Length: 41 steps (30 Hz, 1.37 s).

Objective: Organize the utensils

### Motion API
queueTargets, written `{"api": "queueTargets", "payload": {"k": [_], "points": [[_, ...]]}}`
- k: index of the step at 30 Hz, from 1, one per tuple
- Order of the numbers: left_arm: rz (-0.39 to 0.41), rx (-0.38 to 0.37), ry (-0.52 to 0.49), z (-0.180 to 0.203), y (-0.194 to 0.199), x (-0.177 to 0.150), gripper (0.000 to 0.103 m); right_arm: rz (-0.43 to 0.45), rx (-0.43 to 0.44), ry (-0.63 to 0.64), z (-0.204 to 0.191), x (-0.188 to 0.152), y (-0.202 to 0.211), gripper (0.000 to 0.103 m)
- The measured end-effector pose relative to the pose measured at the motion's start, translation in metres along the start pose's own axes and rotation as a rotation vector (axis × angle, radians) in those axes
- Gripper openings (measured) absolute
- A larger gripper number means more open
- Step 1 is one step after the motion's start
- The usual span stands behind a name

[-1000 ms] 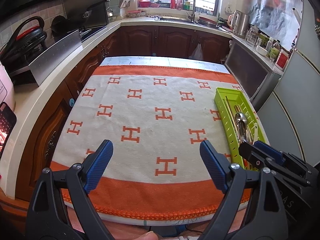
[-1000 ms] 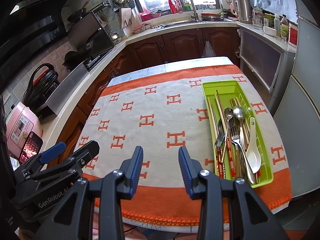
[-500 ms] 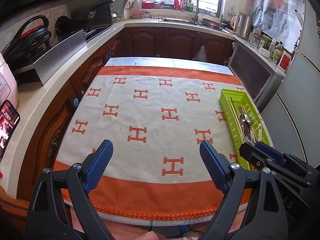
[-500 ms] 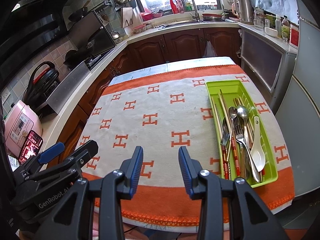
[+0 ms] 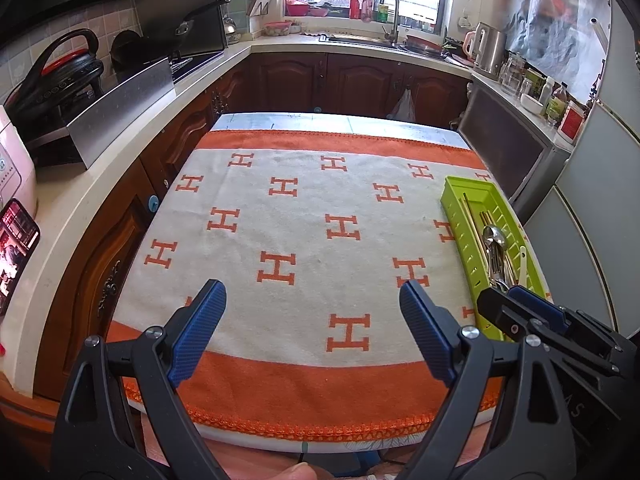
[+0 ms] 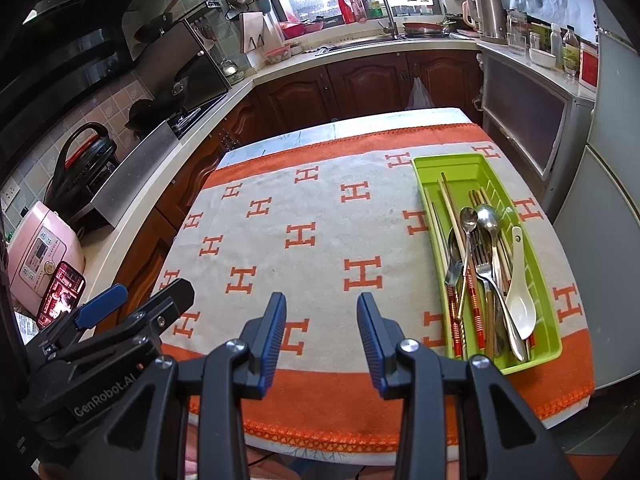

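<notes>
Every utensil in sight lies jumbled together in the long lime-green plastic tray (image 6: 486,172) that sits lengthwise on the right side of the desk (image 6: 280,148), which is covered by an orange-bordered cream cloth with orange H marks (image 6: 304,216); the rest of the cloth is bare. Inside the tray, pale wooden chopsticks (image 6: 450,204), two steel spoons (image 6: 487,213), a steel fork (image 6: 483,264), red-and-gold patterned chopsticks (image 6: 474,304) and a white ceramic soup spoon (image 6: 520,300) overlap and cross one another. The left tongs (image 5: 312,312) hang released and wide apart over the near middle of the cloth, holding nothing; the right tongs (image 6: 322,322) also hang released, at a narrower gap, empty, over the near edge and left of the tray. This could be a pile waiting to be sorted or utensils already gathered, so the hazards are general. The crossed handles are the main trouble: closing on one thin steel piece may pinch a neighbour too, or drag the heap. Smooth steel and chopsticks may well slip or swivel between the pads. The ceramic spoon could chip if dropped. The light tray sits near the desk's right edge on loose cloth, so a snagged pull might slide it toward the edge
</notes>
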<state>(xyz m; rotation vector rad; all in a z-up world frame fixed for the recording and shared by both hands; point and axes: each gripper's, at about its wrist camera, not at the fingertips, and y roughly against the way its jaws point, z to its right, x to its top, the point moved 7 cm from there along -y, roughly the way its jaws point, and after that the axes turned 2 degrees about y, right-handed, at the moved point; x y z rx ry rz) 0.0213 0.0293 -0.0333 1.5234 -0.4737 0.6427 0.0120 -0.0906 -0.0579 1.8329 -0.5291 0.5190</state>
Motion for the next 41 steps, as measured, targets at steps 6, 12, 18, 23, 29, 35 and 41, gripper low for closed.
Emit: {"api": "queueTargets", "payload": {"k": [6, 12, 18, 23, 29, 35, 41], "points": [[-0.005, 0.007, -0.004, -0.003, -0.003, -0.001, 0.087, -0.003, 0.001, -0.003, 0.001, -0.001, -0.001, 0.037], [-0.007, 0.011, -0.006, -0.003, -0.004, -0.002, 0.087, -0.004, 0.000, -0.003, 0.001, -0.001, -0.002, 0.037], [-0.009, 0.015, -0.009, -0.003, -0.005, -0.002, 0.087, -0.006, 0.000, -0.003, 0.001, -0.002, -0.003, 0.037], [-0.015, 0.010, -0.008, -0.005, -0.006, -0.003, 0.087, -0.006, 0.000, -0.004, 0.001, -0.003, -0.003, 0.037], [-0.017, 0.007, -0.009, -0.006, -0.007, -0.004, 0.087, -0.014, -0.005, -0.006, 0.002, -0.008, -0.006, 0.037], [-0.024, -0.026, 0.002, -0.009, -0.011, -0.003, 0.087, -0.026, -0.022, -0.009, 0.001, -0.008, -0.011, 0.037], [-0.026, -0.037, 0.020, -0.019, -0.015, -0.002, 0.087, -0.028, -0.034, 0.002, -0.007, -0.003, -0.014, 0.037]]}}
